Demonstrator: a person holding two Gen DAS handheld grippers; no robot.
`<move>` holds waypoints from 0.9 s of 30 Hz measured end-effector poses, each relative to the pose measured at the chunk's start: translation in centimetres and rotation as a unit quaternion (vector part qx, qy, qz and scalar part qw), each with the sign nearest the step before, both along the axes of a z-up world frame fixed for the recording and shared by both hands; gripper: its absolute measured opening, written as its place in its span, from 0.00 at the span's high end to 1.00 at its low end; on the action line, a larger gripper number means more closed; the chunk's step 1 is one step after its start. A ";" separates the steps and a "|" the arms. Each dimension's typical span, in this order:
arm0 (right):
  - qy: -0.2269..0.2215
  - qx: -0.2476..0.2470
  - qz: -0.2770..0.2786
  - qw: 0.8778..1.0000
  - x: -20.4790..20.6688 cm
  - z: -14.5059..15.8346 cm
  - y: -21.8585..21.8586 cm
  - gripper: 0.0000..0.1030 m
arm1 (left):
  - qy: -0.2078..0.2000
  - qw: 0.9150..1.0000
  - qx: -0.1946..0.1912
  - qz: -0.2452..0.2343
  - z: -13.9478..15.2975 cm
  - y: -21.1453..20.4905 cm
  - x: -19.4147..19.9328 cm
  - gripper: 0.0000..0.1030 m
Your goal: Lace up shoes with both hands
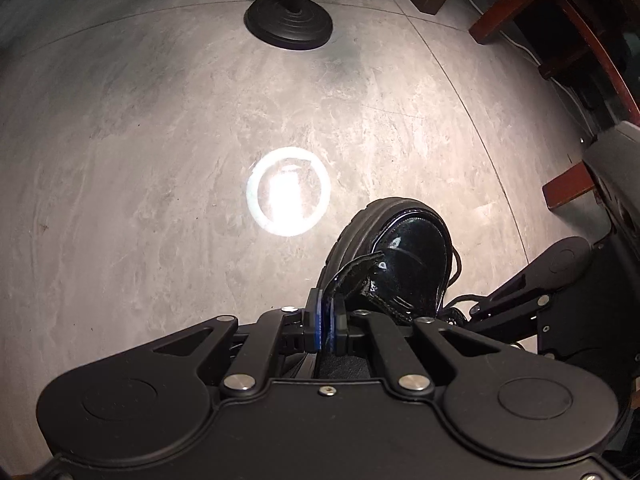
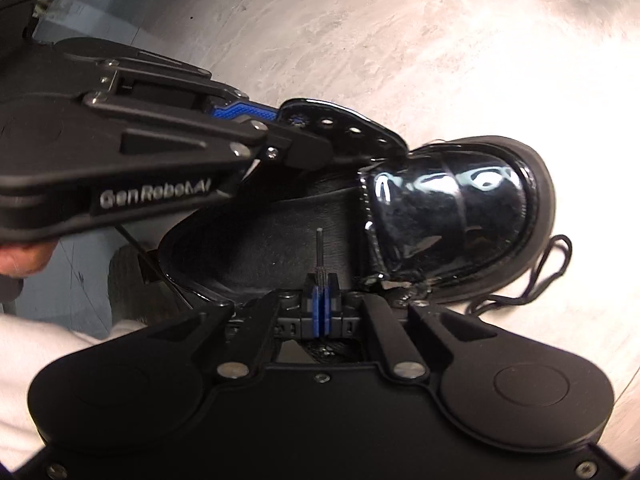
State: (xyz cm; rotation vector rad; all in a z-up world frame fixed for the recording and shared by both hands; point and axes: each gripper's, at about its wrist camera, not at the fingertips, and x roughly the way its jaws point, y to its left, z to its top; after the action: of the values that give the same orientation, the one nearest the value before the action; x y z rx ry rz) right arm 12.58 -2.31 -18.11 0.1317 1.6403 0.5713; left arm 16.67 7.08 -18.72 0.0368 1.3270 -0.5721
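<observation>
A glossy black patent boot (image 2: 460,208) stands on the grey floor, toe pointing away, its tongue laid open; it also shows in the left wrist view (image 1: 404,256). My left gripper (image 1: 326,320) is shut on the boot's left eyelet flap (image 1: 356,276); in the right wrist view it (image 2: 292,128) pinches that flap (image 2: 352,128) by its row of eyelets. My right gripper (image 2: 322,300) is shut on the tip of the black shoelace (image 2: 320,248), which sticks up over the open boot. The rest of the lace (image 2: 548,272) lies loose by the boot's right side.
A black round lamp base (image 1: 289,20) stands on the floor ahead. Dark wooden furniture legs (image 1: 516,12) are at the right. A bright light reflection (image 1: 288,192) lies on the floor left of the boot. The person's hand (image 2: 20,260) and white sleeve are at the left.
</observation>
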 end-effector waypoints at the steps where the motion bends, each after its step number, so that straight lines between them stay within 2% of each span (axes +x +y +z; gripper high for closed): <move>1: 0.011 0.012 -0.011 1.000 0.4 0.2 -0.3 0.98 | -0.004 1.000 0.001 -0.007 0.0 -0.1 -0.2 0.96; 4: 0.024 0.049 -0.027 0.998 1.5 1.1 -1.1 0.98 | -0.016 1.000 -0.001 -0.022 0.1 -0.1 -0.5 0.96; 6: 0.025 0.052 -0.021 0.998 2.2 1.6 -1.5 0.98 | -0.017 1.000 -0.004 -0.024 0.0 0.0 -0.5 0.96; 14: 0.073 0.030 0.033 0.996 4.6 0.7 -0.1 0.98 | -0.010 1.000 -0.011 -0.022 0.0 0.2 -0.3 0.96; 18: 0.071 0.024 0.058 0.995 6.9 0.6 1.7 0.97 | -0.013 1.000 -0.011 -0.027 0.0 0.2 -0.4 0.96; 21: 0.066 0.021 0.070 0.995 7.1 1.0 2.7 0.97 | -0.011 1.000 -0.013 -0.025 -0.1 0.3 -0.4 0.96; 23: 0.073 0.023 0.067 0.995 6.9 0.2 2.8 0.98 | -0.011 1.000 -0.014 -0.025 -0.1 0.3 -0.3 0.96; 27: 0.108 0.039 0.038 0.993 9.1 -3.8 0.2 0.98 | -0.012 0.999 -0.016 -0.026 -0.1 0.3 -0.4 0.96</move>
State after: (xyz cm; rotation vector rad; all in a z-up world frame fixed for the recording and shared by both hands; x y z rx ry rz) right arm 21.71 -2.13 -21.92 0.1936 1.8389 0.6986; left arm 16.30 7.37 -18.82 0.0524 1.2957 -0.6337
